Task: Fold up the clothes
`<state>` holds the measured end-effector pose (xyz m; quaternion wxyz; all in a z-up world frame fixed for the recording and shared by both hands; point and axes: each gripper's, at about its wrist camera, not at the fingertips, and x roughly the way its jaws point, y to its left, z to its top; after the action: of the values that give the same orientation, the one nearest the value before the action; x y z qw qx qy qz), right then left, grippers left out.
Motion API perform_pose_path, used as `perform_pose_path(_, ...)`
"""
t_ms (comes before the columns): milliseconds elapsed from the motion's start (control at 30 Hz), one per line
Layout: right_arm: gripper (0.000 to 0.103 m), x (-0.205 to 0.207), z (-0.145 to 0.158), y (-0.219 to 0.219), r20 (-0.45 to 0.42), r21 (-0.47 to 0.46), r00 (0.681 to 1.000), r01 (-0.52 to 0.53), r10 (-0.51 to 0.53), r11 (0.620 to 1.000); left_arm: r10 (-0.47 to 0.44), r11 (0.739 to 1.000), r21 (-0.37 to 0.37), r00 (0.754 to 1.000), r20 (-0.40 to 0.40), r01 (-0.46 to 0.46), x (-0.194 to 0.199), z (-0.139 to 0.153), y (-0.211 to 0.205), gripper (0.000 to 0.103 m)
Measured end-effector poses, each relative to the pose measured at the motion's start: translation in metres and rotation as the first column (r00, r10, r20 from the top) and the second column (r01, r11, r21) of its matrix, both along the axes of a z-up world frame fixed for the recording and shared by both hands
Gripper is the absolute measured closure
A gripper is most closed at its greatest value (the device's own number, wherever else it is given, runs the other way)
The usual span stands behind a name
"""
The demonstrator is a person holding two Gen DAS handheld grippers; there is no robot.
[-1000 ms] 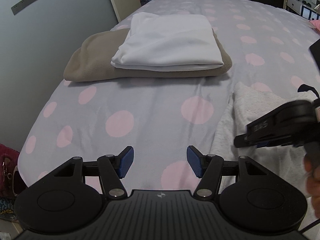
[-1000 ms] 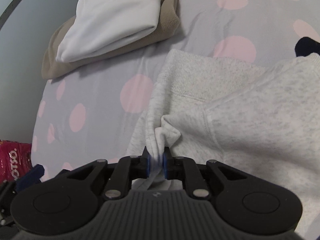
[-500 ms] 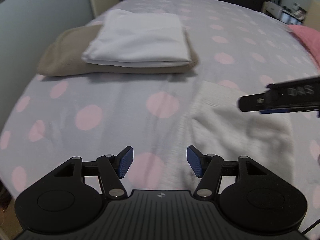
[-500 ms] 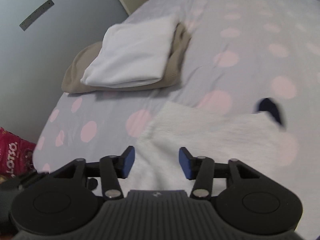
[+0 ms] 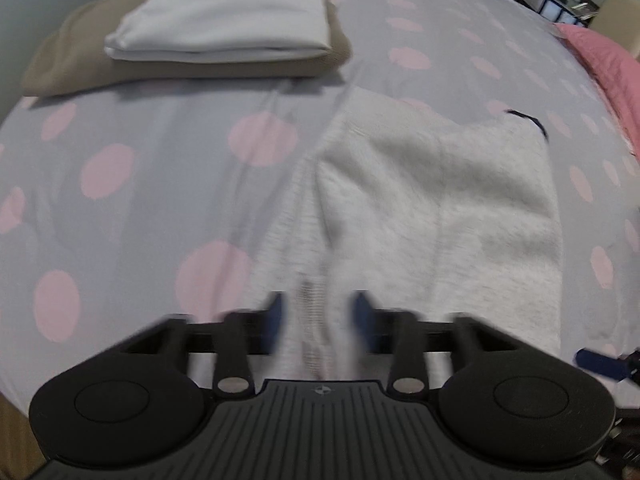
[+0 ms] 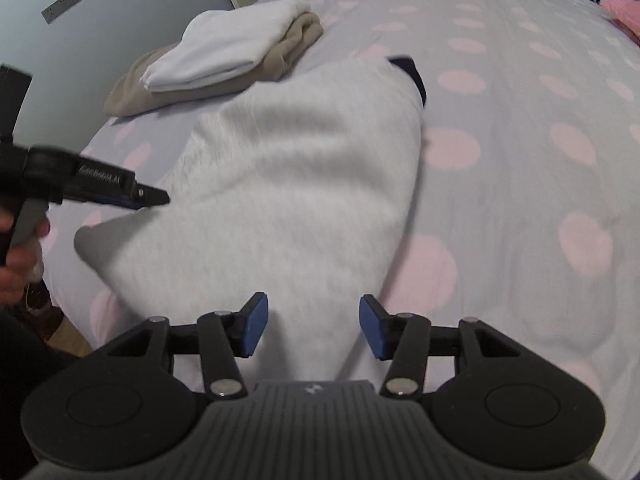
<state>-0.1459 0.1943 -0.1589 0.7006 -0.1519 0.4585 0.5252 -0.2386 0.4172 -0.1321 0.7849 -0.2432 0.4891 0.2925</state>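
Two wrist views. Left wrist view, blurred: left gripper [image 5: 318,322], jaws apart, straddles a raised fold of the grey sweatshirt [image 5: 440,200] on the polka-dot bedspread [image 5: 160,168]. Right wrist view: right gripper [image 6: 308,326], jaws apart, over the sweatshirt's near edge; the person's hand [image 6: 16,256] visible. Folded white garment [image 6: 232,52] on beige garment [image 6: 296,40] beyond.

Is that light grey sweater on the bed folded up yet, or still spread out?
Partly folded. The grey sweater lies doubled over in a loose, rumpled heap, not a neat block like the white and tan pieces stacked behind it.
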Motion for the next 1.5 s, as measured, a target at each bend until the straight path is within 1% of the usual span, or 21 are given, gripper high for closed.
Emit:
perform_pose_path(33, 0.049, -0.003, -0.003, -0.001, -0.009, 0.003, 1.0, -0.005, 0.005, 1.0, 0.004, 1.0, 0.011, 1.0, -0.011, -0.004, 0.0, -0.001, 0.0, 0.097)
perform_pose_path(67, 0.05, -0.006, -0.005, 0.001, -0.013, 0.004, 1.0, -0.006, 0.006, 1.0, 0.008, 1.0, 0.021, 1.0, -0.023, -0.008, 0.0, -0.002, 0.0, 0.103)
perform_pose_path(267, 0.048, -0.024, -0.024, 0.031, 0.005, -0.029, 0.999, -0.034, 0.034, 0.999, 0.037, 0.996, 0.086, 0.995, -0.09, -0.029, 0.0, -0.008, 0.001, 0.103)
perform_pose_path(333, 0.048, -0.032, -0.029, 0.041, 0.034, -0.045, 0.998, -0.05, 0.051, 0.998, 0.065, 0.996, 0.071, 0.995, -0.069, -0.061, -0.006, -0.005, 0.006, 0.103)
perform_pose_path(433, 0.048, -0.04, -0.032, 0.052, 0.074, -0.065, 0.995, -0.064, 0.068, 0.996, 0.09, 0.996, 0.01, 0.996, -0.011, -0.09, -0.019, 0.009, 0.015, 0.103)
perform_pose_path(467, 0.048, -0.04, -0.033, 0.053, 0.079, -0.07, 0.994, -0.064, 0.07, 0.995, 0.091, 0.996, 0.002, 0.996, 0.004, -0.091, -0.023, 0.015, 0.015, 0.099)
perform_pose_path(500, 0.048, -0.039, -0.033, 0.052, 0.077, -0.068, 0.995, -0.063, 0.068, 0.996, 0.09, 0.996, 0.0, 0.996, 0.016, -0.09, -0.026, 0.02, 0.014, 0.087)
perform_pose_path(533, 0.048, -0.037, -0.033, 0.048, 0.07, -0.063, 0.995, -0.063, 0.067, 0.996, 0.082, 0.997, 0.004, 0.996, 0.024, -0.082, -0.028, 0.024, 0.011, 0.08)
perform_pose_path(600, 0.048, -0.032, -0.032, 0.041, 0.055, -0.049, 0.996, -0.062, 0.065, 0.997, 0.055, 0.998, 0.018, 0.998, 0.035, -0.056, -0.031, 0.031, 0.004, 0.045)
perform_pose_path(633, 0.048, -0.031, -0.031, 0.036, 0.049, -0.04, 0.997, -0.06, 0.062, 0.997, 0.042, 0.999, 0.026, 0.998, 0.041, -0.043, -0.032, 0.035, 0.0, 0.043)
perform_pose_path(733, 0.048, -0.027, -0.025, 0.02, 0.033, -0.003, 0.998, -0.053, 0.053, 0.999, 0.027, 0.999, 0.029, 0.999, 0.027, -0.028, -0.034, 0.035, -0.008, 0.043)
perform_pose_path(867, 0.049, -0.026, -0.014, -0.002, 0.019, 0.05, 0.998, -0.053, 0.053, 0.997, -0.017, 1.0, -0.019, 0.999, 0.034, 0.018, -0.037, 0.031, -0.019, 0.043)
perform_pose_path(933, 0.049, -0.029, -0.01, -0.012, 0.046, 0.053, 0.997, -0.072, 0.07, 0.996, -0.051, 0.998, -0.034, 0.998, 0.04, 0.052, -0.038, 0.03, -0.026, 0.043)
perform_pose_path(1067, 0.044, -0.039, -0.009, -0.03, 0.099, 0.032, 0.99, -0.104, 0.101, 0.994, -0.09, 0.996, -0.015, 0.996, -0.022, 0.089, -0.036, 0.022, -0.037, 0.041)
perform_pose_path(1133, 0.033, -0.048, -0.017, -0.032, 0.122, 0.003, 0.985, -0.126, 0.125, 0.992, -0.082, 0.996, -0.022, 0.995, -0.063, 0.081, -0.034, 0.014, -0.037, 0.055)
perform_pose_path(1167, 0.032, -0.052, -0.022, -0.033, 0.13, -0.016, 0.981, -0.14, 0.141, 0.99, -0.076, 0.997, -0.024, 0.994, -0.08, 0.075, -0.034, 0.009, -0.037, 0.067)
perform_pose_path(1200, 0.032, -0.056, -0.028, -0.033, 0.137, -0.037, 0.979, -0.147, 0.15, 0.989, -0.074, 0.997, -0.024, 0.993, -0.089, 0.072, -0.033, 0.006, -0.037, 0.076)
perform_pose_path(1300, 0.033, -0.058, -0.042, -0.032, 0.156, -0.042, 0.98, -0.12, 0.125, 0.992, -0.079, 0.997, -0.001, 0.992, -0.102, 0.079, -0.027, -0.002, -0.042, 0.085)
perform_pose_path(1367, 0.039, -0.055, -0.047, -0.031, 0.156, -0.033, 0.983, -0.089, 0.093, 0.996, -0.067, 0.997, 0.034, 0.992, -0.111, 0.072, -0.025, -0.003, -0.045, 0.087)
perform_pose_path(1433, 0.061, -0.056, -0.044, -0.029, 0.156, -0.013, 0.984, -0.082, 0.083, 0.997, -0.05, 0.998, 0.044, 0.994, -0.102, 0.055, -0.025, -0.002, -0.044, 0.088)
perform_pose_path(1500, 0.065, -0.057, -0.04, -0.028, 0.159, 0.01, 0.984, -0.079, 0.076, 0.997, -0.043, 0.996, 0.069, 0.994, -0.102, 0.05, -0.026, 0.002, -0.045, 0.088)
